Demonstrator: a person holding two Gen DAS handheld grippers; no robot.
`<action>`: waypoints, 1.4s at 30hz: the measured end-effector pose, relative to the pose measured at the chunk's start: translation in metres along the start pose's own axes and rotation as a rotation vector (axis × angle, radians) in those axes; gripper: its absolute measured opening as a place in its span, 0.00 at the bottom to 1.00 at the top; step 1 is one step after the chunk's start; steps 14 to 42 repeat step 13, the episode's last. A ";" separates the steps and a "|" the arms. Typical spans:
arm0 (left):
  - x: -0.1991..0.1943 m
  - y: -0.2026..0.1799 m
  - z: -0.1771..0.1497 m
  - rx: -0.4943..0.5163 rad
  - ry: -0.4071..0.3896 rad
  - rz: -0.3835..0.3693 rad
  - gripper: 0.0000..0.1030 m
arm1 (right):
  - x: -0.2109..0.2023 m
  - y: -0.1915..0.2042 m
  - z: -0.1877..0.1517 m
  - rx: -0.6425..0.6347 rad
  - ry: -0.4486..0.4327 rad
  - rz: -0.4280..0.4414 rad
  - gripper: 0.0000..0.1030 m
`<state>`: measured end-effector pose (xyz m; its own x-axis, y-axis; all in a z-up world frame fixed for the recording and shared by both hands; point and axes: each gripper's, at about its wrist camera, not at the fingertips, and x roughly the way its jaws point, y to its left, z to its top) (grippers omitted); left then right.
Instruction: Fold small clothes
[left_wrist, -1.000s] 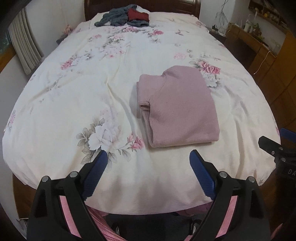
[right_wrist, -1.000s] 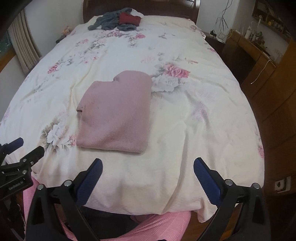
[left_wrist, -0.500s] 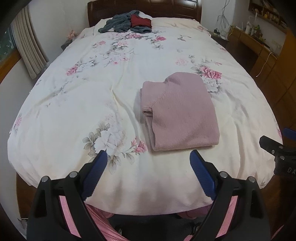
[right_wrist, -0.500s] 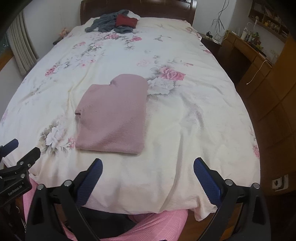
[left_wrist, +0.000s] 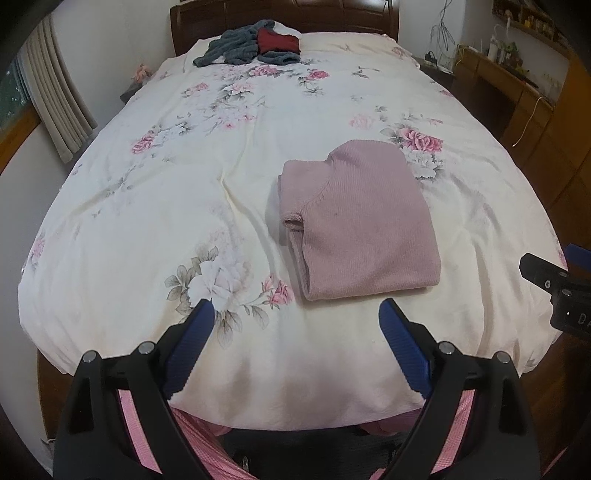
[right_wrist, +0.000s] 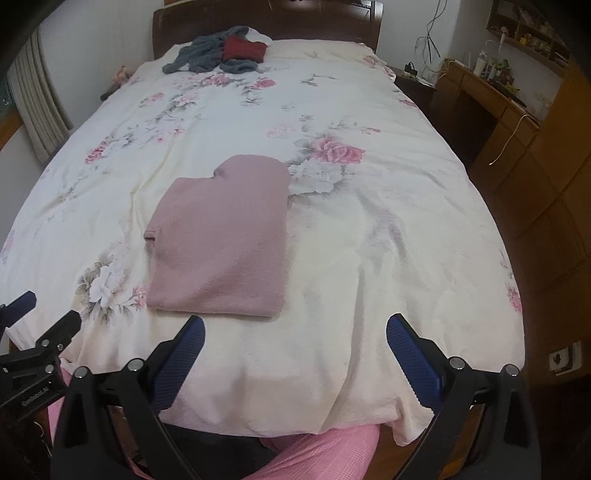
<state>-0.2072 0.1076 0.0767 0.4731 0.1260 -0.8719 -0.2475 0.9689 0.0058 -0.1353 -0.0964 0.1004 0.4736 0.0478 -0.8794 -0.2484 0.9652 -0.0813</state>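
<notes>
A soft, limp pink sweater (left_wrist: 360, 225) lies folded on the bed (left_wrist: 147, 221), probably best pinched at its near hem; left gripper (left_wrist: 295, 328) and right gripper (right_wrist: 295, 338) both gape empty.

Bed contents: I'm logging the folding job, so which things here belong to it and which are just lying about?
Job:
- folded pink knit sweater
- crumpled grey garment
- dark red garment
- open left gripper
- open right gripper

Lying about:
- floral cream bedspread
- wooden desk
- beige curtain
</notes>
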 end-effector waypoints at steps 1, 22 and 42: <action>0.001 0.000 0.000 -0.002 0.001 0.000 0.87 | 0.000 0.000 0.000 0.002 -0.001 -0.001 0.96; 0.002 0.000 0.000 -0.002 0.002 -0.002 0.87 | 0.009 -0.004 -0.004 0.030 0.046 -0.014 0.96; 0.002 0.000 0.000 -0.002 0.002 -0.002 0.87 | 0.009 -0.004 -0.004 0.030 0.046 -0.014 0.96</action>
